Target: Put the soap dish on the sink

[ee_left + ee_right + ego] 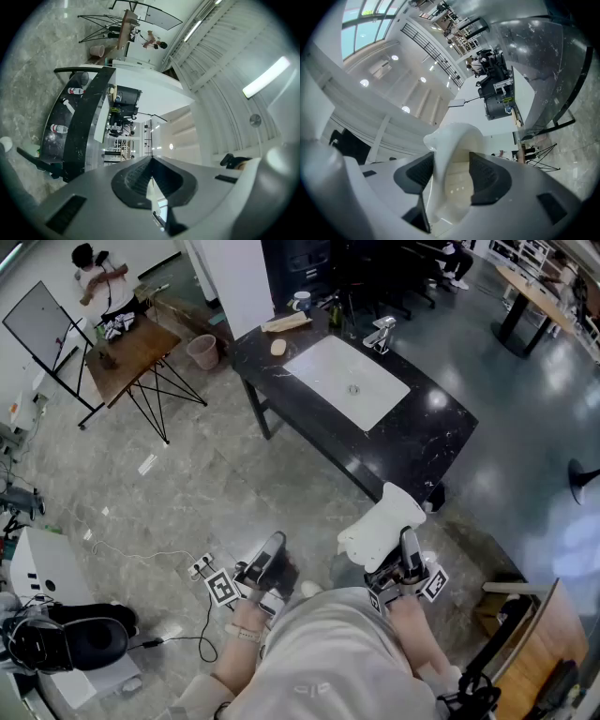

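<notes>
My right gripper (405, 542) is shut on a white soap dish (382, 524), held up in front of the person's body; in the right gripper view the soap dish (452, 164) stands between the two dark pads (485, 176). The white sink basin (347, 379) lies set into a black marble counter (412, 432) ahead, well beyond the dish. A chrome faucet (380, 334) stands at the basin's far side. My left gripper (270, 557) hangs low at the left, shut with nothing in it; in its own view the pads (136, 180) meet.
A wooden board (285, 322), a small round object (277, 347) and a cup (300, 300) sit at the counter's far left end. A wooden folding table (131, 352) and a pink bucket (202, 351) stand at left. Cables (178, 563) lie on the floor. A person (98, 282) stands far off.
</notes>
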Demonstrator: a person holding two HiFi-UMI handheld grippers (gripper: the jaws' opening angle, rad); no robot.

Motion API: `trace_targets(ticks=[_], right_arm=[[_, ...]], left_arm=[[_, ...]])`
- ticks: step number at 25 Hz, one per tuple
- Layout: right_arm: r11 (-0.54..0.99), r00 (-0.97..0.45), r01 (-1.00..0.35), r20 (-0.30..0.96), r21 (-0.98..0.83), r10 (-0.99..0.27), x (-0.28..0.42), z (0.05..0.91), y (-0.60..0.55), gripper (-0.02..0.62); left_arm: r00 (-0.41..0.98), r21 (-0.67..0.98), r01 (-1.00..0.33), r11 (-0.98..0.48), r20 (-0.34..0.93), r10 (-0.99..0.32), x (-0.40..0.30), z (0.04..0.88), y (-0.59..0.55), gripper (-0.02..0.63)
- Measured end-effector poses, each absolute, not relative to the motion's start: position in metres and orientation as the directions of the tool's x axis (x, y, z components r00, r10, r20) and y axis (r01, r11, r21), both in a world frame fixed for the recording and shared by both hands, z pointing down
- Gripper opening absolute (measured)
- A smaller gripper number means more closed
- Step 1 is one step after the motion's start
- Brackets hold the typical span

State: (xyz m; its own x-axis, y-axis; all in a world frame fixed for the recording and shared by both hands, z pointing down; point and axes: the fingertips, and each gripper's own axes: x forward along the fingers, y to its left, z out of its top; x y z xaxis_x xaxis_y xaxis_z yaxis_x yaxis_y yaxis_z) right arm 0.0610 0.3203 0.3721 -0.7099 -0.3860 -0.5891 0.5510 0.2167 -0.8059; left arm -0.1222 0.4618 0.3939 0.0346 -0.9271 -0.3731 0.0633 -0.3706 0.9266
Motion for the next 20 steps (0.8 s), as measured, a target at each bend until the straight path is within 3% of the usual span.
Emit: trace_targets(ticks=[20], right_arm=[[0.197,-0.689,0.556,-0.580,-0.808,-0.434,0.005,0.389,0.224,0.247]], left_arm=[[0.083,0.941,0.062,-0.331,-0.336,-0.938,-0.170,0.400,0.364,0.008]])
